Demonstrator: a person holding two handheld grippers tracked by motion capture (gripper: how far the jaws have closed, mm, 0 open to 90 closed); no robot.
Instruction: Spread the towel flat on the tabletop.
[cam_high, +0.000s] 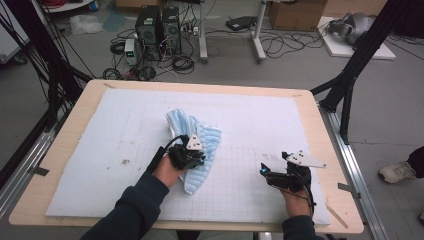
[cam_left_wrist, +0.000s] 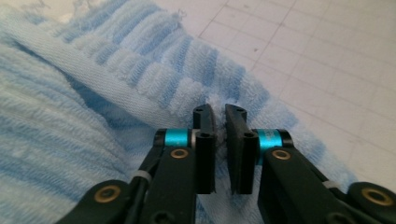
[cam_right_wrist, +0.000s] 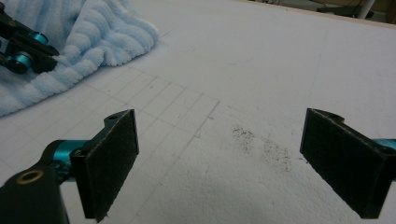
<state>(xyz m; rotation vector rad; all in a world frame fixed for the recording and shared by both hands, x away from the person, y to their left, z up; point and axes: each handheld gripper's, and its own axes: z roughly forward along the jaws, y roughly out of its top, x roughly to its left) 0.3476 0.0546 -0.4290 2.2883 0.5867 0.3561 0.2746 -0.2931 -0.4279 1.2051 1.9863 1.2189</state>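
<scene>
Towel (cam_left_wrist: 93, 93) cut off at left and top frame edges in left gripper view; fold pinched between jaws hidden. Shoe (cam_high: 397, 172) at right edge of high view, partly cropped.

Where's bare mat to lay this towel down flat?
Free: the white foam mat right of the crumpled light-blue towel, up to the far edge, and the wide strip left of it. Crowded: the centre, where the left gripper pinches towel; the right gripper hovers near-right.

The left hand-held gripper (cam_high: 192, 156) pointed toward 1 o'clock, jaws pinched nearly together on the towel (cam_left_wrist: 93, 93). The right hand-held gripper (cam_right_wrist: 233, 163) sat at 3 o'clock from it, aimed toward 10 o'clock, jaws spread wide.
</scene>
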